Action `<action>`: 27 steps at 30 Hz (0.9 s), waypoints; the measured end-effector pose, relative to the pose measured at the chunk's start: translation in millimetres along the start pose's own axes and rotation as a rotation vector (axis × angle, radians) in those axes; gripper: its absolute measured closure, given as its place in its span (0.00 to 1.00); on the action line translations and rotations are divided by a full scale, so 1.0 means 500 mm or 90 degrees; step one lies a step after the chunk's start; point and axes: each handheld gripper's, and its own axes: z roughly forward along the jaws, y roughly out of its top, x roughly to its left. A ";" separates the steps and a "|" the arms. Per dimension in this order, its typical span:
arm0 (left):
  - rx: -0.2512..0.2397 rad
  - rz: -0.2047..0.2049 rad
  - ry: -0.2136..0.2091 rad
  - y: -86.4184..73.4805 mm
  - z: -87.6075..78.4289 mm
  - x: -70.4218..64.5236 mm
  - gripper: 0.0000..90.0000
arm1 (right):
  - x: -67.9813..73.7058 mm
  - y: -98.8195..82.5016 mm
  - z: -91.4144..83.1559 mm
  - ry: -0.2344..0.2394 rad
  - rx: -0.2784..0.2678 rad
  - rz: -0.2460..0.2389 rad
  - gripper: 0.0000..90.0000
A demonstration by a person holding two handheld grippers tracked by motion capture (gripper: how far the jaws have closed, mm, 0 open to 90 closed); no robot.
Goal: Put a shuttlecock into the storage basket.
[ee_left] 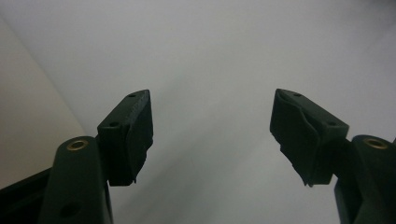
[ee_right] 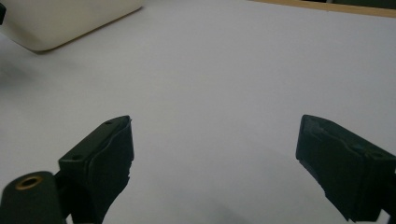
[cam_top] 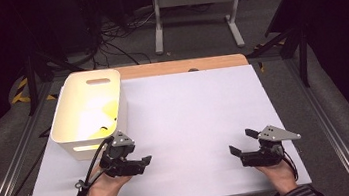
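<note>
So both black two-jaw tools sit low over the white-topped desk (cam_top: 190, 116) near its front edge, the left gripper (cam_top: 140, 163) toward the front-left and the right gripper (cam_top: 241, 142) toward the front-right, well apart from each other. Each one has its jaws spread wide with nothing between them, just bare white surface showing in both gripper views. The cream rectangular plastic bin (cam_top: 88, 111) with a cut-out handle sits at the desk's back-left corner, just behind the left gripper.

Black two-jaw grippers (cam_top: 144, 160) (cam_top: 241, 141), grey triangular top plates, trailing black cables (striped dark sleeves).
</note>
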 end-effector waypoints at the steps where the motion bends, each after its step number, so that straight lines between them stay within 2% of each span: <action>1: 0.000 0.000 0.000 0.000 0.000 0.000 0.34 | 0.000 0.000 0.000 0.000 0.000 -0.001 0.13; 5: -0.004 -0.009 0.000 -0.013 -0.001 0.003 0.34 | -0.001 0.000 -0.001 0.002 0.000 -0.001 0.13; 6: -0.003 0.001 0.003 -0.015 -0.002 0.006 0.34 | -0.001 0.000 -0.001 0.002 0.000 -0.001 0.13; 7: -0.006 -0.006 0.003 -0.018 -0.002 0.005 0.34 | -0.001 0.000 -0.001 0.001 -0.001 -0.001 0.13; 15: -0.015 -0.010 0.005 -0.028 -0.011 0.014 0.34 | -0.002 0.001 -0.003 0.004 -0.002 0.001 0.13; 27: -0.030 -0.032 0.013 -0.053 -0.027 0.033 0.34 | -0.002 0.000 -0.005 0.008 -0.003 0.002 0.13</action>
